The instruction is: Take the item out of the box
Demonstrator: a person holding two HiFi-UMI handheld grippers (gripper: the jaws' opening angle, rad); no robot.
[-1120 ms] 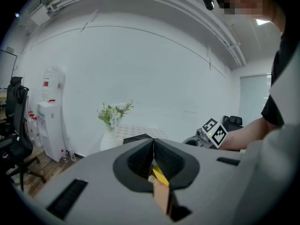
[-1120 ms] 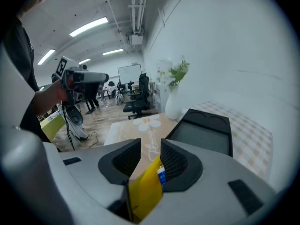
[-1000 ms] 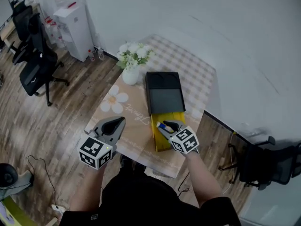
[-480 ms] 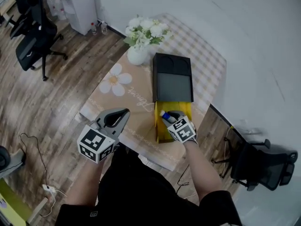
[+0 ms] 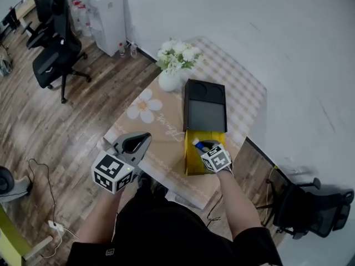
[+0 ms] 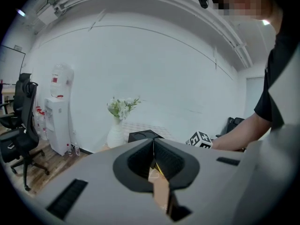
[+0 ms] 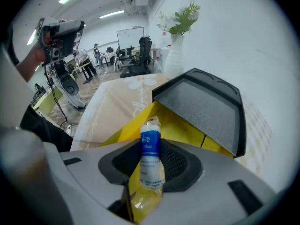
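Note:
A yellow box point(image 5: 192, 160) lies on the table near its front edge, with its black lid point(image 5: 205, 107) slid back over the far half. My right gripper point(image 5: 202, 147) points steeply down into the open yellow part. Between its jaws stands a small clear packet with a blue label point(image 7: 150, 146); the jaws have just been closing and grip it. The packet's top point(image 5: 197, 144) pokes out beyond the fingertips. My left gripper point(image 5: 144, 138) hovers over the table's front left corner, shut and with nothing in it.
A white vase of flowers point(image 5: 170, 80) stands left of the lid. The table point(image 5: 158, 123) has a flowered cloth; its front edge is just below both grippers. Office chairs point(image 5: 55, 60) and a water dispenser point(image 5: 108, 15) stand on the wooden floor to the left.
My right gripper has sunk with the packet from above the yellow box down into its open part. The left gripper has stayed over the table's front left corner.

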